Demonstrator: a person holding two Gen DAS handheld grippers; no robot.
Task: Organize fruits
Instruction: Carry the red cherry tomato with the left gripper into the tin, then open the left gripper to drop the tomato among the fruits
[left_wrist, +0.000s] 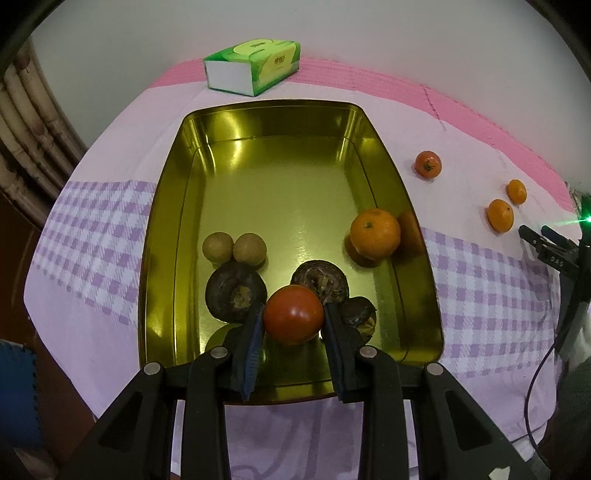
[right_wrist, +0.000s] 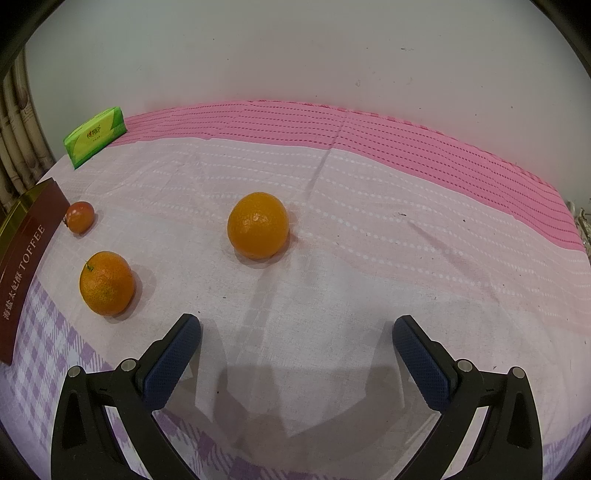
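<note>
Left gripper (left_wrist: 293, 314) was clamped on a red tomato (left_wrist: 293, 314), both pads against its sides, held over the near end of the gold tin (left_wrist: 162, 221). Inside the tin w/ it: two tan round fruits (left_wrist: 233, 249) touching each other at the left, three dark brown fruits (left_wrist: 236, 295) around the gripper tips, and one orange (left_wrist: 375, 233) against the right wall.

Right gripper (right_wrist: 296, 328) was spread wide, nothing btwn its fingers, hovering over the pale tablecloth (right_wrist: 369, 258). Ahead of it sat a large orange (right_wrist: 258, 225); a second orange (right_wrist: 106, 283) lay to the left, nearer the tin's dark red outer side (right_wrist: 26, 266). A small red-orange fruit (right_wrist: 79, 217) sat just beside that side, farther back. Green tissue pack (right_wrist: 95, 136) stood at the far left edge, by the pink strip of cloth.
</note>
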